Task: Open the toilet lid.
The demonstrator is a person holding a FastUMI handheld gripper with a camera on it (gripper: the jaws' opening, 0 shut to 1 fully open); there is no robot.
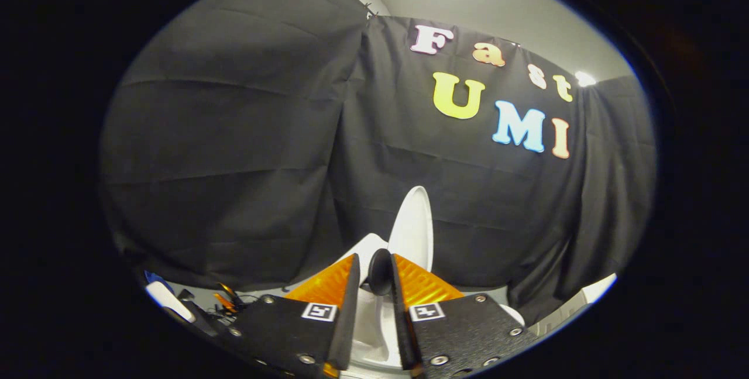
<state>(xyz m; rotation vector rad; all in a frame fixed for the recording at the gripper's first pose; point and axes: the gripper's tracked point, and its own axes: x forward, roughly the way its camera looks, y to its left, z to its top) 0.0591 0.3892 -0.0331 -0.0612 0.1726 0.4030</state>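
The white toilet lid [413,224] stands raised, nearly upright and seen almost edge-on, just beyond my fingertips. A dark round knob [380,272] at the lid's lower edge sits between the tips of my gripper [375,271]. It lies against the right finger [418,288], while a thin gap shows between it and the left finger [330,288]. The fingers stand narrowly apart. Between them, lower down, I see the white toilet body [371,323].
Black cloth [246,151] hangs close behind the toilet and to both sides. Small tools and cables [225,300] lie on the floor to the left. A pale box-like edge [576,300] shows on the right.
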